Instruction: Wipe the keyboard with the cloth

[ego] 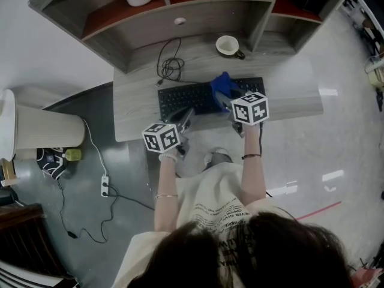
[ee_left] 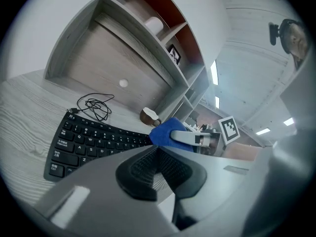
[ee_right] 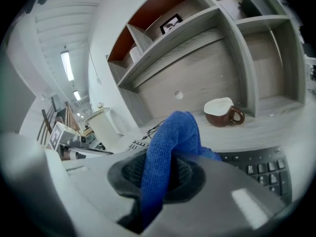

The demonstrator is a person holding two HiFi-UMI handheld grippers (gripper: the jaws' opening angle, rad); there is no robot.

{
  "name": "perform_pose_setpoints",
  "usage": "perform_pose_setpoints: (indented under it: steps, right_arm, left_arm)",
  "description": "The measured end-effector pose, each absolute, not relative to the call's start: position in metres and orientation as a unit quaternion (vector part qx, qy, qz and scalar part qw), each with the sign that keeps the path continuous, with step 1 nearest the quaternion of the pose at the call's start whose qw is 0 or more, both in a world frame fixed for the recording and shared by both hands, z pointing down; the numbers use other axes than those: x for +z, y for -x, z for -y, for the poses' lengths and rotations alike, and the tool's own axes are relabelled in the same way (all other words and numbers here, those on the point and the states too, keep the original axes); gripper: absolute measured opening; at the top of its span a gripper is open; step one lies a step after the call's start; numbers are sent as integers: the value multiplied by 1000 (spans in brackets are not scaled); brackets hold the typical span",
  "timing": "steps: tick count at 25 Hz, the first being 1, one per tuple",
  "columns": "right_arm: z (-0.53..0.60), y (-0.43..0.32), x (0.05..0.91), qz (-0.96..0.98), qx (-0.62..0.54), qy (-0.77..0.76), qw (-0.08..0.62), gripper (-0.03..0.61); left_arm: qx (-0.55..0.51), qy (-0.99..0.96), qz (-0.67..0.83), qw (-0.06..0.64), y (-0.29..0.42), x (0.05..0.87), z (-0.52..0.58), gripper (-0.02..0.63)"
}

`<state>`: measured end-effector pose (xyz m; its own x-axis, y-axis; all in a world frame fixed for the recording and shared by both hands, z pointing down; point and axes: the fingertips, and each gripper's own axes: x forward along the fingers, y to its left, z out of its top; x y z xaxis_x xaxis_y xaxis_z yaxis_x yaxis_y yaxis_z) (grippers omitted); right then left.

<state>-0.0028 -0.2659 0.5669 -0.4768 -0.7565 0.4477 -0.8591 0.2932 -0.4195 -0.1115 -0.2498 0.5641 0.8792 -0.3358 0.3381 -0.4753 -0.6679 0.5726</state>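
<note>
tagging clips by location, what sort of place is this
Probably an office or lab workspace: a wood-grain desk with a shelf hutch above it, a black keyboard and a brown mug on it, and ceiling strip lights over a large open room behind.

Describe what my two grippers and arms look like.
The left gripper and right gripper are grey, with black ribbed pads on the fingers, each carrying a white cube of black square markers. The person wears a cream short-sleeved top with dark print, a thin bracelet on the left wrist, a dark band on the right.
</note>
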Motion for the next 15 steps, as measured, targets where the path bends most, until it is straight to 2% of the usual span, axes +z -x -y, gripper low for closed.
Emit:
perform_pose_setpoints:
  steps: [15]
  right_arm:
    - [283, 25, 564, 830, 326, -440, 100, 52]
  left_arm:
    - [82, -893, 275, 347, 115, 557, 260, -3]
